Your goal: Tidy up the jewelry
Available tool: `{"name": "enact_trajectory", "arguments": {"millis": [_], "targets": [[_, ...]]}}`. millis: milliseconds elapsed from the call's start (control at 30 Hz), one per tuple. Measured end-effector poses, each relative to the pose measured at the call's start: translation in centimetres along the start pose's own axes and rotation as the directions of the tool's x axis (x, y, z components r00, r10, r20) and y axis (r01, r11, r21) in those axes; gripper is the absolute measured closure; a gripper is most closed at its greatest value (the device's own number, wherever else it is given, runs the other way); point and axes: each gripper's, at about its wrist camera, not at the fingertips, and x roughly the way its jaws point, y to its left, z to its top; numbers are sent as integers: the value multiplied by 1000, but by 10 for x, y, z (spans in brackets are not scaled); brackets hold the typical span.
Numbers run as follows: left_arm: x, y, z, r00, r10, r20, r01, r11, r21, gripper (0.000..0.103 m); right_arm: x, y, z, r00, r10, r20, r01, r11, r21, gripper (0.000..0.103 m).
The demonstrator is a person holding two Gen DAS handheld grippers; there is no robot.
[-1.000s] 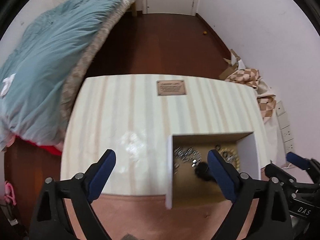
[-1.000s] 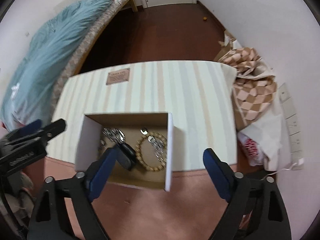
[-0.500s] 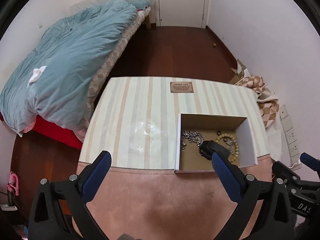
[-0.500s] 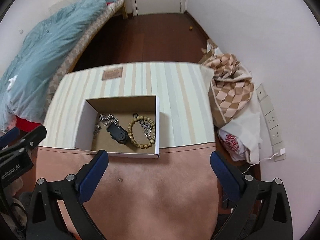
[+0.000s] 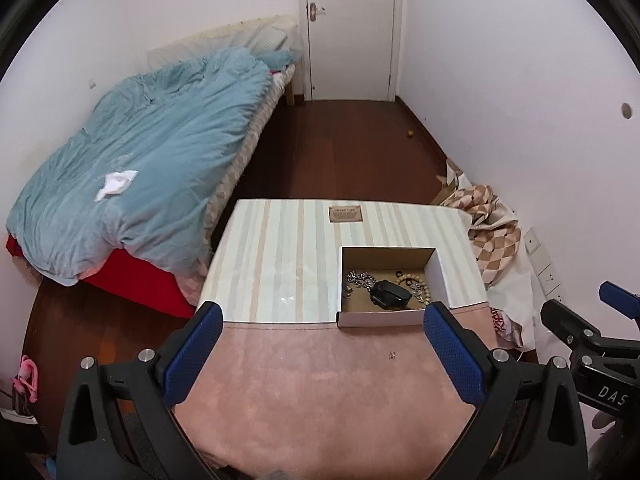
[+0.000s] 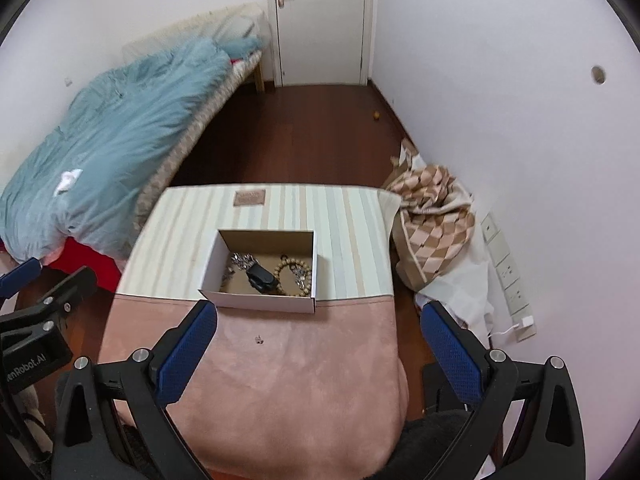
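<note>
A white cardboard box (image 5: 445,280) (image 6: 216,264) stands on a table covered with striped cloth and a pink mat. Inside lie a silver chain (image 5: 360,278) (image 6: 242,260), a black watch-like item (image 5: 390,295) (image 6: 262,276) and a wooden bead bracelet (image 5: 416,284) (image 6: 294,274). A tiny metal piece (image 5: 392,355) (image 6: 259,338) rests on the pink mat in front of the box. My left gripper (image 5: 322,322) hangs high above the mat, open and empty. My right gripper (image 6: 318,320) is likewise open and empty, well above and in front of the box.
A bed with a blue duvet (image 5: 140,168) stands left of the table. A checkered blanket (image 6: 432,212) and bags lie on the floor at the right by the wall sockets (image 6: 504,264). A brown label (image 5: 346,213) sits at the table's far edge. A white door (image 5: 350,28) is closed.
Both grippers have risen and pulled back from the box, so the whole table and room now show. Both stay wide open and empty. The box contents have not moved.
</note>
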Motion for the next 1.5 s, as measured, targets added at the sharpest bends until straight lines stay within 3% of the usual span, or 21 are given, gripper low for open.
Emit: {"name": "enact_trajectory", "arguments": {"millis": [367, 700, 900, 1200, 1500], "targets": [[-82, 1, -14, 998, -19, 64, 19, 1000, -2, 0, -96, 3, -15, 993, 3, 120, -4, 1000, 5, 0], [-96, 6, -16, 997, -13, 76, 15, 1000, -20, 0, -124, 3, -24, 991, 10, 137, -12, 1000, 15, 0], [-87, 4, -11, 998, 12, 57, -10, 1000, -29, 0, -116, -1, -19, 993, 1, 121, -4, 1000, 25, 0], [-51, 0, 6, 999, 44, 2, -44, 999, -24, 0, -72, -6, 7, 997, -21, 77, 19, 999, 38, 0], [-15, -5, 25, 997, 25, -79, -27, 999, -21, 0, -24, -7, 33, 999, -36, 0, 36, 999, 34, 0]]}}
